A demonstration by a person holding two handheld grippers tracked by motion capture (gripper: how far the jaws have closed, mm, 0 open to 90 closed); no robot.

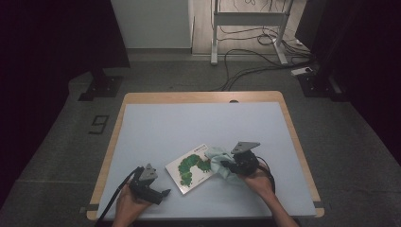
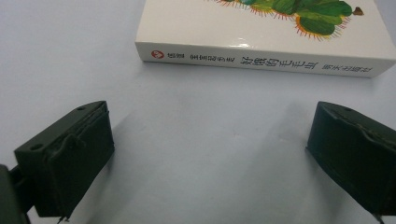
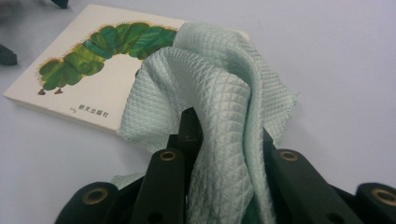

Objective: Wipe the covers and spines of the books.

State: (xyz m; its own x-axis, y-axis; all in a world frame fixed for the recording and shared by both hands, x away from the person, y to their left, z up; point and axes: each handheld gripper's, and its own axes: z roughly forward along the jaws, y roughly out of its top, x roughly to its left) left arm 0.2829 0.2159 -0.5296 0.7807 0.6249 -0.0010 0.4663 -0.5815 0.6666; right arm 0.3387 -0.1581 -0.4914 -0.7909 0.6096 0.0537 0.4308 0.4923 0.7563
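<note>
While your right gripper [image 3: 219,140] pinches the cloth [image 3: 210,93] bunched over the book [image 1: 191,168] cover's right end, keep it pressed flat and wipe along the cover, with the left gripper [image 2: 205,154], jaws wide and empty, near the spine to steady it.

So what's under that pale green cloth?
The cloth, pinched in the right gripper, drapes over a corner of the caterpillar book. That corner of the cover is hidden beneath it.
</note>
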